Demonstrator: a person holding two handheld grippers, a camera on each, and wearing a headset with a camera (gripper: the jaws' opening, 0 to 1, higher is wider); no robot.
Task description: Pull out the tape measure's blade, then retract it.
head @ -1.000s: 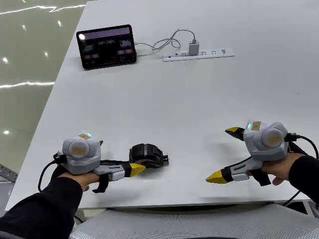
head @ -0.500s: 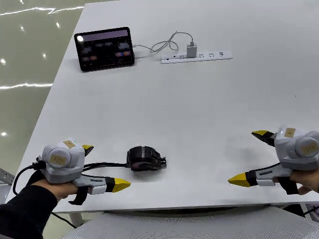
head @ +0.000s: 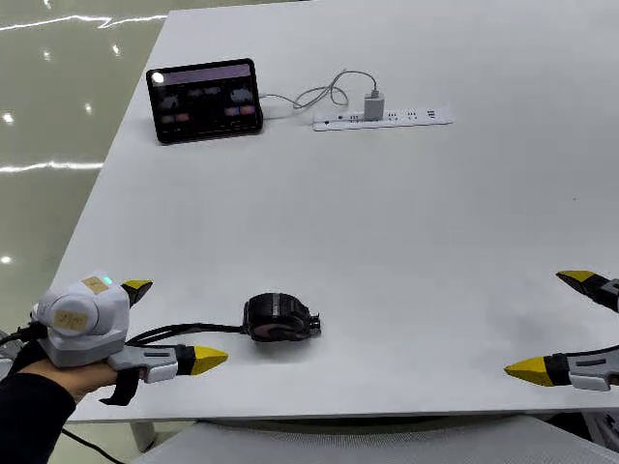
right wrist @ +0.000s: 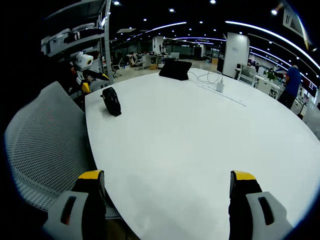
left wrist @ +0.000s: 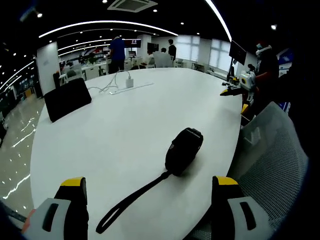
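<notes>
- Left gripper (head: 174, 322): fingers apart, holding nothing, just left of the tape measure (head: 278, 318), not touching it.
- Right gripper (head: 552, 324): fingers apart, holding nothing, well right of the tape measure.
- Tape measure lies on the tabletop (head: 387, 213).

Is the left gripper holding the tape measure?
No, the left gripper is open, and the tape measure sits on the table ahead of it.
</notes>
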